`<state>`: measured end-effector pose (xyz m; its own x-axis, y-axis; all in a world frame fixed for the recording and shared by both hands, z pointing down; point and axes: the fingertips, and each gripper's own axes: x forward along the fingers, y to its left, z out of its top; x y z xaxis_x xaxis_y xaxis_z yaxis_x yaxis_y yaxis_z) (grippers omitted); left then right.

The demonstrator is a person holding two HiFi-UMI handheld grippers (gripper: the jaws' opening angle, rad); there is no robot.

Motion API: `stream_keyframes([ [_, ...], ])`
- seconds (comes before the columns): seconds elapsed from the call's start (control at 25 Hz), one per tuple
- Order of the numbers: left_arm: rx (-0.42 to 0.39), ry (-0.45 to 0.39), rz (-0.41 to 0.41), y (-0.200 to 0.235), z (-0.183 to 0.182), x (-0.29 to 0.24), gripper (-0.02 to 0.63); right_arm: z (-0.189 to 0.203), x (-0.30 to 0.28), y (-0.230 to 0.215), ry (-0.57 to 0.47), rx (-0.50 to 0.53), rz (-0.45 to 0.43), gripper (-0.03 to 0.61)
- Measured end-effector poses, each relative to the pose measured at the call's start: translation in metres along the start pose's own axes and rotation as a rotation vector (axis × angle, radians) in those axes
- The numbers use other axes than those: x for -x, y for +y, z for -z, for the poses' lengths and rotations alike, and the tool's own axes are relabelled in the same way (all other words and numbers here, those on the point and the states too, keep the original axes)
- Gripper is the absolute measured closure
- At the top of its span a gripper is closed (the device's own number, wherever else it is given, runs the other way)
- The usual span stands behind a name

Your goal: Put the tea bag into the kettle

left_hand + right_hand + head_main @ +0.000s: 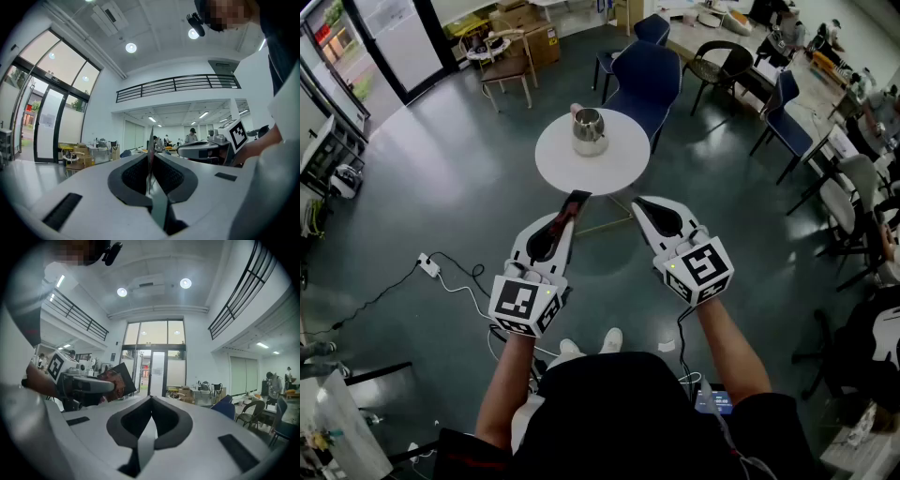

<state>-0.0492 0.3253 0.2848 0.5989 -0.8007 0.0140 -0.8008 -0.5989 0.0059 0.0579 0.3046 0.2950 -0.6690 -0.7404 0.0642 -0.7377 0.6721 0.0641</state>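
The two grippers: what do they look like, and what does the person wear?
Both the left gripper and right gripper are white tapering shells with black jaw hollows, each carrying a cube of black-and-white square markers. The person wears a black top.

The head camera is looking steeply down over left gripper [566, 217], right gripper [641, 203] and bench [555, 172] beyond; each gripper camera is looking along its jaws, catching the other.
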Motion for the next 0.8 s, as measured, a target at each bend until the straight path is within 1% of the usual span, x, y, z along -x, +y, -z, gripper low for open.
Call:
stream_keyframes([
  [0.28, 0.004, 0.001, -0.009, -0.003, 0.002, -0.007, 0.577, 0.004, 0.000, -0.002, 0.000, 0.028, -0.021, 0.560],
  [0.8, 0.002, 0.009, -0.029, 0.009, 0.006, -0.011, 0.577, 0.008, -0.015, -0.015, -0.008, 0.000, -0.012, 0.560],
])
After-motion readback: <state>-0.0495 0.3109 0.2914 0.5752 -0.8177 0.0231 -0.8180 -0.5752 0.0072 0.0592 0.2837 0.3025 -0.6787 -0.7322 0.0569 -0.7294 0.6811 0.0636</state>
